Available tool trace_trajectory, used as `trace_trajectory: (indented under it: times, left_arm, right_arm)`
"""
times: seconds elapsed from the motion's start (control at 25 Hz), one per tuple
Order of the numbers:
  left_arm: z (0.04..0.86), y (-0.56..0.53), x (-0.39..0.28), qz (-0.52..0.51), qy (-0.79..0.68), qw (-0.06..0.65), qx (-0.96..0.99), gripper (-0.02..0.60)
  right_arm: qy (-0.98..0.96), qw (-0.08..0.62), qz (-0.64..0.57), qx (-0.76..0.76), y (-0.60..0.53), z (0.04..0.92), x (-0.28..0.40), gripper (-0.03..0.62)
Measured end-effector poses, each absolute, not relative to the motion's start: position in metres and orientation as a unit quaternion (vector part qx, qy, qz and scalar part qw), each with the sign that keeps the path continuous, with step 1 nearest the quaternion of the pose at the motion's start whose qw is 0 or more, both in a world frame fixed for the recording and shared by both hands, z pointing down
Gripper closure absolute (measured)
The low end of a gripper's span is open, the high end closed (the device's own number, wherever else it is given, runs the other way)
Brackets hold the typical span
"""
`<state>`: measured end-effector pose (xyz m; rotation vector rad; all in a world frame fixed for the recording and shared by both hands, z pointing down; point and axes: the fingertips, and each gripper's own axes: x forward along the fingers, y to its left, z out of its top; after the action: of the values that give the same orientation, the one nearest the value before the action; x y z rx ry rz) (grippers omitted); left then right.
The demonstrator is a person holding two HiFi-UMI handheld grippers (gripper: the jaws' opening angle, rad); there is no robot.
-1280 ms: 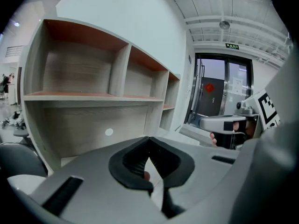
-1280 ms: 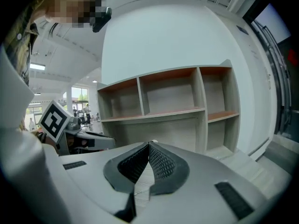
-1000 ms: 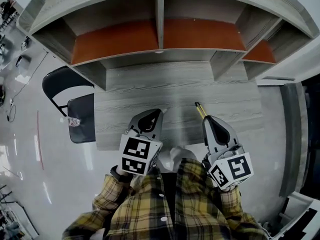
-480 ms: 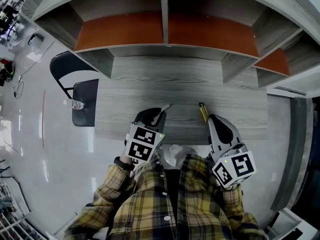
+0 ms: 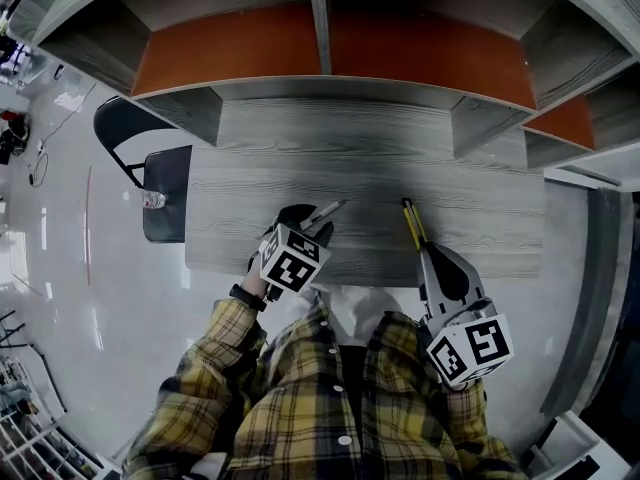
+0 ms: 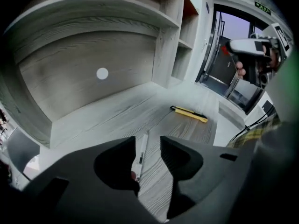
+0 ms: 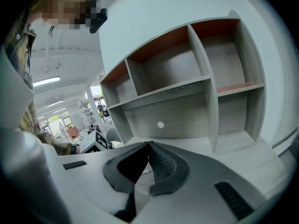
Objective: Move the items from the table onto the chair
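Note:
A white pen (image 5: 326, 211) lies on the grey wooden table (image 5: 480, 198), with a yellow utility knife (image 5: 410, 222) to its right. My left gripper (image 5: 308, 230) points down at the pen's near end. Its jaws have just been opening and stand open, with the pen (image 6: 139, 155) lying on the table between them and untouched by the pads. The left gripper view also shows the knife (image 6: 189, 114) further off. My right gripper (image 5: 432, 255) is shut and empty, hovering just behind the knife's near end. The black chair (image 5: 166, 208) stands at the table's left end.
A small plastic bottle (image 5: 151, 200) sits on the chair seat. A shelf unit (image 5: 320, 38) with orange-backed compartments rises along the table's far edge. Glossy floor lies to the left, with clutter at its far edge.
My left gripper has sunk to the table over the pen and its jaws have opened. My right gripper has dropped a little, closer to the knife.

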<state>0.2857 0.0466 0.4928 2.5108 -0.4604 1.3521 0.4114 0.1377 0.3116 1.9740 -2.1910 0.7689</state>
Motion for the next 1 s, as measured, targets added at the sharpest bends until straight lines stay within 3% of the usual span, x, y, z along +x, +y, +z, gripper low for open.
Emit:
trace_trajectory:
  times: [0.72,0.88,0.92,1.0]
  left_arm:
    - [0.572,0.046,0.28,0.566,-0.129,0.141,0.802,0.428]
    - [0.575,0.045,0.279,0.571,-0.137,0.135,0.798,0.491]
    - [0.575,0.044,0.279,0.572,-0.14,0.132,0.798,0.534]
    - [0.575,0.043,0.277,0.575,-0.144,0.13,0.795,0.535]
  right_arm:
    - [-0.695,0.039,0.304,0.65,0.157,0.344,0.423,0.576]
    - [-0.693,0.036,0.304,0.653,0.159,0.343,0.428,0.576]
    - [-0.693,0.035,0.304,0.653,0.159,0.343,0.428,0.576]
    - [-0.693,0.034,0.303,0.653,0.161,0.342,0.429,0.576]
